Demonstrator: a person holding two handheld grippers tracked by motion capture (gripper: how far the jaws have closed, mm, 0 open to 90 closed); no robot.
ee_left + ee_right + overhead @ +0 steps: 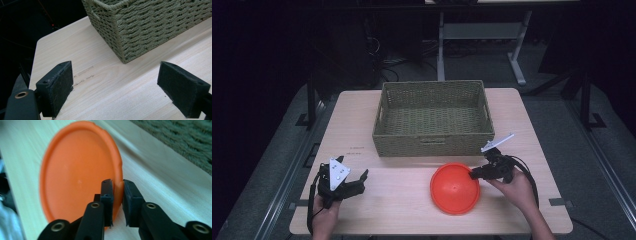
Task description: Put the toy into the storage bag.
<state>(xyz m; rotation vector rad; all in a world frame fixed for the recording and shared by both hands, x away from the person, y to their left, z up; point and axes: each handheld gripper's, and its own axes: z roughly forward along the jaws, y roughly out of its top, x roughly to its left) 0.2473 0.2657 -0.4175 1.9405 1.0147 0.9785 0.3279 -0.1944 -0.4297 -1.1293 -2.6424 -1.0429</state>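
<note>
Between the right gripper's (pixel 117 195) jaws, the orange plate's (pixel 77 177) rim.

Basket (pixel 150 25) cut off by top/right edge in left gripper view.

Orange plate (pixel 75 175): smooth, matt plastic, its rim pinched by my right gripper (pixel 117 195). Basket (pixel 432 117): coarse woven fibre, rough. Table (pixel 112 87): pale wood grain, smooth satin finish. My left gripper (pixel 115 87): pads (pixel 61 87) of fuzzy black felt.
</note>
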